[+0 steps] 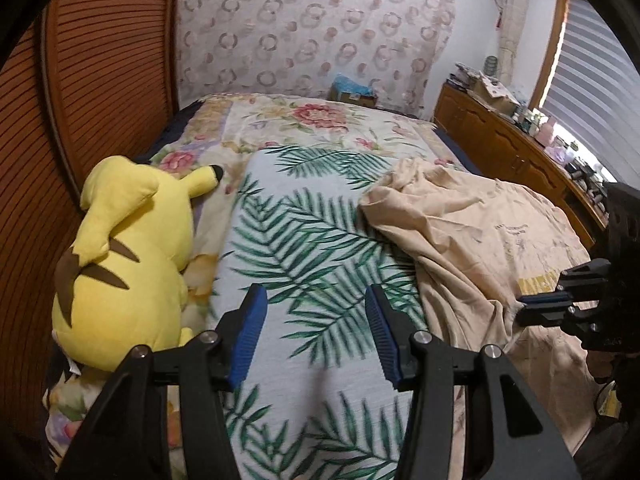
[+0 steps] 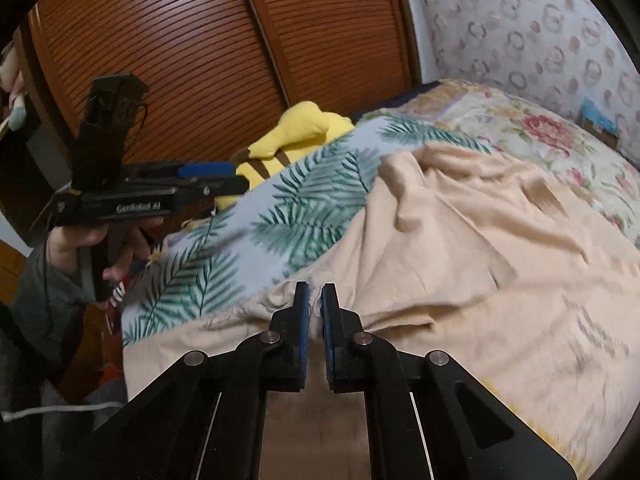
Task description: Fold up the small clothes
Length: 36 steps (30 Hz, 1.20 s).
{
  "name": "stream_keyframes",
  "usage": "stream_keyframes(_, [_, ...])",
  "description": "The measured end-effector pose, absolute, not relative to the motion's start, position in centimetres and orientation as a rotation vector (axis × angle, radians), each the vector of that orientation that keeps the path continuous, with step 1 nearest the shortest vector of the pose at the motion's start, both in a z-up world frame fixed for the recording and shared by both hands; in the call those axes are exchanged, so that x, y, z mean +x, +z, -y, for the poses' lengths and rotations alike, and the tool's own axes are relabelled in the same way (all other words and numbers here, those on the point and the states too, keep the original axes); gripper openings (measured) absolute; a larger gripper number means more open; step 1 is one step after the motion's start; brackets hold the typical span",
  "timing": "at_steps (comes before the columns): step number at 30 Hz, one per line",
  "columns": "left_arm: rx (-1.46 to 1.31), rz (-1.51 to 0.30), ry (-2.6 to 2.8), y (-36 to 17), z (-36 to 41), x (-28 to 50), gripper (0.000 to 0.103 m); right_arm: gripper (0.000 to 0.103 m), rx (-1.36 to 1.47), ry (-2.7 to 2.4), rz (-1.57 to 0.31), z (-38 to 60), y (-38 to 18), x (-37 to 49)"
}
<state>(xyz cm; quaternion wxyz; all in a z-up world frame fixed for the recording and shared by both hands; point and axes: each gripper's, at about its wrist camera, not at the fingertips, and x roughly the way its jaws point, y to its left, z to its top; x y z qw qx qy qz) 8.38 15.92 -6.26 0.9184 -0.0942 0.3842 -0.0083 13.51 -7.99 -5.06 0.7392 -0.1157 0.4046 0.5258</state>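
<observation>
We hold our left tongs point(image 1: 316, 300) spread wide, with nothing between the blue pads point(image 1: 252, 332), above the palm-leaf blanket point(image 1: 296, 240) on the bed point(image 1: 320, 120). In the right wrist view our left tongs point(image 2: 224, 174) point to the right over the bed's near edge, with our left hand point(image 2: 88, 240) on the grip below.

Our right tongs point(image 2: 315, 296) are pressed nearly together, pinching an edge of the beige shirt point(image 2: 460, 248) where the cloth bunches between the pads point(image 2: 327, 320). In the left wrist view the right tongs point(image 1: 524, 304) come in from the right edge and meet the shirt point(image 1: 472, 224) at its near side.

The shirt lies crumpled on the bed, spread over the right part of the blanket and hanging toward the near edge. Faint print shows on its front, too blurred to read.

A yellow plush point(image 1: 128, 256) lies on the bed's left side, just beside the blanket, next to the slatted wooden doors point(image 1: 100, 80). A floral sheet point(image 1: 312, 120) covers the far part of the bed. A patterned curtain point(image 1: 312, 24) hangs behind it, and a wooden dresser point(image 1: 512, 152) with clutter on top stands to the right.
</observation>
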Motion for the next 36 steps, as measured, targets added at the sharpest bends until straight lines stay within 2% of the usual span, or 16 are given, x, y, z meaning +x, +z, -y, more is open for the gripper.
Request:
stream_keyframes(3, [-0.182,-0.796,-0.044,-6.4,-14.9,9.1,0.05,0.005,-0.236,1.127,-0.897,9.9,-5.2,13.3])
stream_keyframes(7, [-0.149,-0.807,-0.078,-6.5,-13.3,10.7,0.05,0.032,-0.238,1.05,-0.87,11.2,-5.0,13.7])
stream_keyframes(8, [-0.14,-0.809,-0.082,-6.4,-13.0,11.1,0.05,0.036,-0.23,1.028,-0.866,11.5,-4.9,14.2])
stream_keyframes(9, [-0.13,-0.81,-0.089,-6.4,-12.7,11.8,0.05,0.048,-0.232,1.003,-0.86,11.7,-4.9,14.7])
stream_keyframes(10, [-0.117,-0.818,-0.096,-6.4,-12.4,12.7,0.05,0.055,-0.239,0.977,-0.854,11.9,-5.0,15.2])
stream_keyframes(17, [-0.074,-0.857,-0.12,-7.2,-11.8,17.4,0.05,0.055,-0.23,0.858,-0.852,11.4,-6.4,21.3])
stream_keyframes(20, [-0.095,-0.885,-0.14,-8.2,-12.1,19.1,0.05,0.053,-0.229,0.84,-0.866,11.0,-7.0,23.5])
stream_keyframes(23, [-0.109,-0.916,-0.151,-9.1,-12.3,20.5,0.05,0.043,-0.229,0.855,-0.896,10.5,-7.9,24.6])
stream_keyframes(26, [-0.138,-0.924,-0.179,-9.3,-12.4,21.3,0.05,0.03,-0.247,0.88,-0.895,10.5,-8.4,24.4])
stream_keyframes(28, [-0.161,-0.923,-0.202,-9.4,-12.6,21.8,0.048,0.013,-0.242,0.91,-0.902,10.6,-8.4,24.4])
stream_keyframes(29, [-0.16,-0.921,-0.205,-9.3,-12.6,22.1,0.039,0.01,-0.246,0.927,-0.907,10.6,-8.5,24.3])
stream_keyframes(30, [-0.159,-0.918,-0.213,-9.2,-12.6,22.3,0.035,0.006,-0.252,0.939,-0.908,10.5,-8.5,24.2])
stream_keyframes(32, [-0.159,-0.91,-0.239,-8.9,-12.5,22.7,0.011,0.003,-0.261,0.954,-0.897,10.5,-8.5,24.0])
stream_keyframes(34, [-0.148,-0.883,-0.237,-8.2,-12.4,22.7,0.003,0.001,-0.24,0.956,-0.89,10.7,-8.2,24.3])
stream_keyframes(36, [-0.129,-0.84,-0.2,-7.0,-12.5,22.6,0.002,0.001,-0.228,0.951,-0.876,11.0,-7.9,24.4])
